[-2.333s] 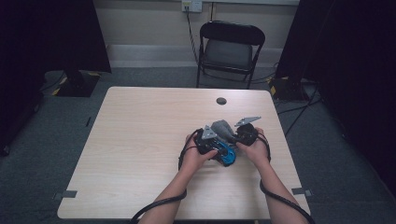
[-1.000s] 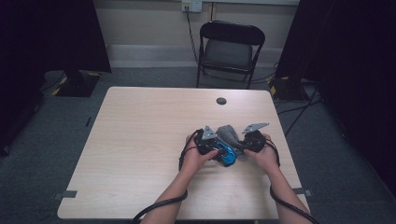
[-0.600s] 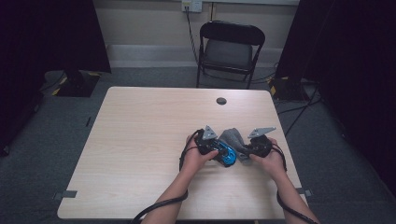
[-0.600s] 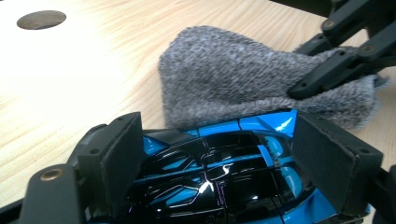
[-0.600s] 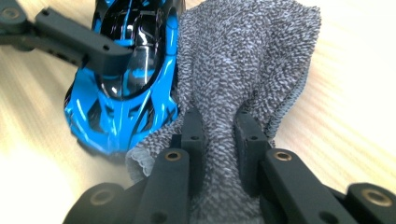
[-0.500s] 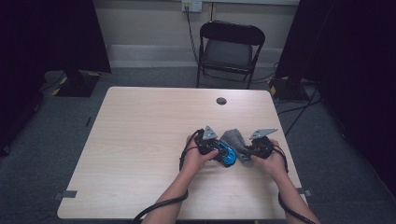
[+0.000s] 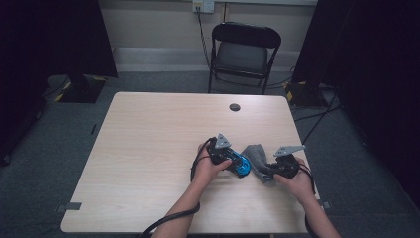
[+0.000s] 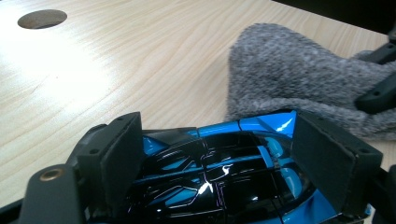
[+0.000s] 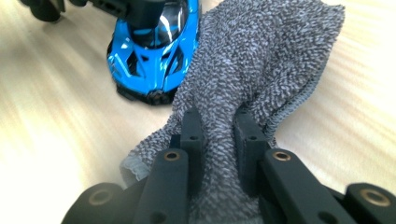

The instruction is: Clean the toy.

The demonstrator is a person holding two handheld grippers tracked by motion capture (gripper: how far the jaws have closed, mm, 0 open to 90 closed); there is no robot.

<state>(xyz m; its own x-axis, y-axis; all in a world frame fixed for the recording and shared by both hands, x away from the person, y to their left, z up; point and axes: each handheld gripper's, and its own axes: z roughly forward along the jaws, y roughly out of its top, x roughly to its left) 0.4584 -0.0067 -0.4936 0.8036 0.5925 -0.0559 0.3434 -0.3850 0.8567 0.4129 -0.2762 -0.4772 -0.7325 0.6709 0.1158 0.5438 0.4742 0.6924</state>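
A: Grey terry cloth (image 9: 261, 60), bunched up, sits right of the blue toy car (image 9: 154, 42) near the front right of the wooden table (image 7: 148, 148). Right gripper (image 9: 219, 126) is pinched down on a fold of it, jaws nearly together with the fabric squeezed between.

B: Left gripper (image 8: 224, 154)?

A: Clamped on the car, pads on both flanks, car resting on the table by the look of it. In the right gripper view the cloth's edge lies against the car's nose.

B: So a wipe or a cover job. Risks?

A: Main one, my guess: the grip is on a thin ridge of loose cloth. Pull hard and the fold could slide out of the pads, or the slack end just drags instead of rubbing the bodywork.

B: Car side?

A: Glossy shell, smooth and curved. If the cloth hand pushes sideways against it, the car could pivot or squirt out from between the pads. Wheels make it worse, it'd roll.

B: Anything else?

A: Both grippers sit close together. The right jaws could knock the left ones or the car's nose before the cloth does any work. Also loops in the terry might snag on the front trim. Can't tell if any are caught now.
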